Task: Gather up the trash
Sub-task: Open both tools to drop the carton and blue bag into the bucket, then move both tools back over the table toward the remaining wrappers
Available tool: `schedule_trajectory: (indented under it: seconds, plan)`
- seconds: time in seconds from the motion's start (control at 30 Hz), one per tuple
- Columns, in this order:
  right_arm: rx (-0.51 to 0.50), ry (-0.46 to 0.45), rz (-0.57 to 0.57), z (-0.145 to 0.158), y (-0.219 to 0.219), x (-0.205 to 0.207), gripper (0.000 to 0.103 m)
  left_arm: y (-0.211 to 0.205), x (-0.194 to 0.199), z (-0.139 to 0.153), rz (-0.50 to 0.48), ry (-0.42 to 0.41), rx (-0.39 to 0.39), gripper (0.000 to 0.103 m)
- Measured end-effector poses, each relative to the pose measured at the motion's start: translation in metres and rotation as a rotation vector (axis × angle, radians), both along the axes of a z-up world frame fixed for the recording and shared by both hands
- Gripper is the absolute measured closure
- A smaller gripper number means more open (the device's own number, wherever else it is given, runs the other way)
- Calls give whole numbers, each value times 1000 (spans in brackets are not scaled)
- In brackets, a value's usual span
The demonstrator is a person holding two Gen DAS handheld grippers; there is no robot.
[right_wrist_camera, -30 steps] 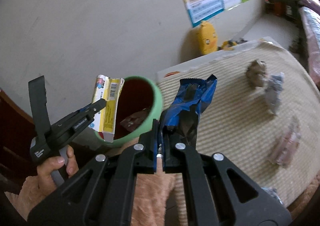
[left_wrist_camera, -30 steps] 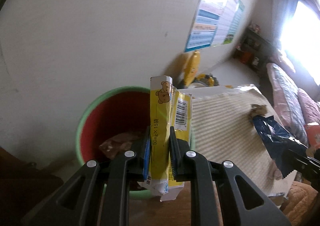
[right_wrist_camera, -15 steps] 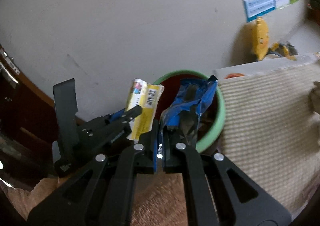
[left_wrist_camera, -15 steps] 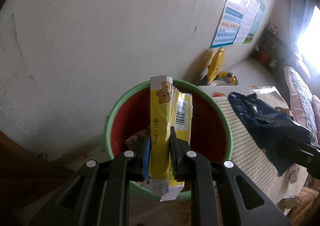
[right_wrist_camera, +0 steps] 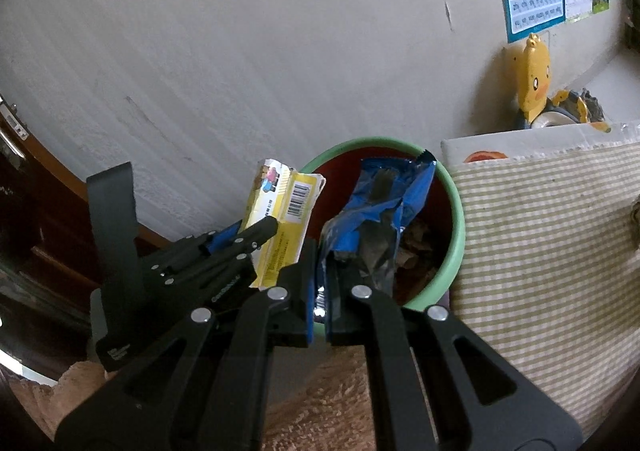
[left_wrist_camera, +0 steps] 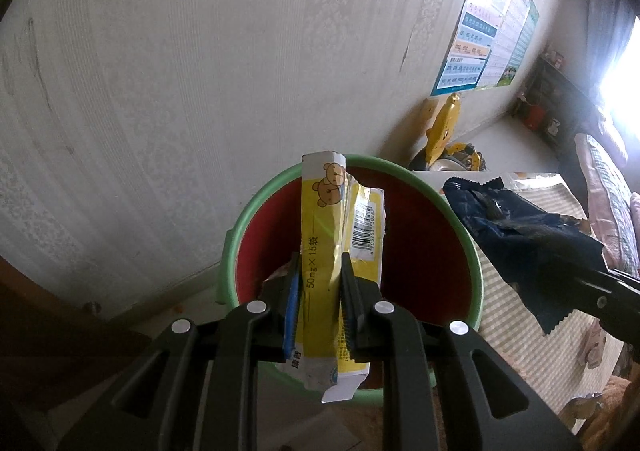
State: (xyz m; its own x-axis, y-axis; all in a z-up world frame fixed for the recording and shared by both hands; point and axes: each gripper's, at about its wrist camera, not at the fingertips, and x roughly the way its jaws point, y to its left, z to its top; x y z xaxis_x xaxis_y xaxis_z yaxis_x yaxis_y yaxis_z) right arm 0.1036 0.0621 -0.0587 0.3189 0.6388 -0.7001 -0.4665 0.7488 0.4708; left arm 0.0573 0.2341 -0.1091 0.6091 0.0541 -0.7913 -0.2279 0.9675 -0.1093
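The left gripper (left_wrist_camera: 320, 303) has its jaws clenched on a flattened yellow box (left_wrist_camera: 338, 251), which stands up out of the jaws with the open bin (left_wrist_camera: 352, 167) straight ahead of and below them. The right gripper (right_wrist_camera: 320, 291) is likewise clamped on a crumpled blue wrapper (right_wrist_camera: 380, 211); the wrapper rises from the jaws and its top overlaps the bin's (right_wrist_camera: 456, 227) mouth, with the left gripper (right_wrist_camera: 256, 235) and its box (right_wrist_camera: 286, 219) just to the left of these jaws, near the bin's rim.

Some brown scraps (right_wrist_camera: 416, 247) already lie in the bin, past the wrapper. So collecting is partly done: two pieces are picked up and carried to the bin, but neither is dropped yet. Judging by this, the step in hand is releasing both over the opening. To the right of the right jaws a striped mat (right_wrist_camera: 540, 235) stretches away; one small brownish lump sits at the frame's right edge, too cropped to identify, so more may remain.
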Motion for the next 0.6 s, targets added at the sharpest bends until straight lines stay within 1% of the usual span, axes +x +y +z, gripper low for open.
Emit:
schedule_trajectory:
  seconds: [0.03, 0.07, 0.1, 0.13, 0.17, 0.2, 0.37, 0.5, 0.6]
  plan:
    - [5, 1, 1, -1, 0, 1, 98, 0, 0, 0, 3, 2, 1, 84]
    - [8, 4, 5, -1, 1, 2, 97, 1, 1, -1, 8, 2, 0, 84]
    - [9, 4, 6, -1, 1, 3, 90, 1, 1, -1, 15, 6, 6, 72]
    - [9, 2, 2, 0, 1, 3, 84, 1, 2, -1, 24, 7, 11, 49]
    - [12, -7, -12, 1, -1, 3, 66, 2, 2, 0, 32, 3, 12, 44]
    - [21, -15, -21, 2, -2, 3, 55, 3, 1, 1, 36, -11, 6, 45]
    - [33, -19, -34, 4, -9, 1, 54, 2, 1, 4, 33, -8, 17, 45]
    - [58, -16, -63, 8, -22, -1, 54, -4, 1, 7, 22, -10, 19, 45]
    - [57, -30, -81, 14, -35, -5, 54, -11, 1, 10, 3, -9, 17, 45]
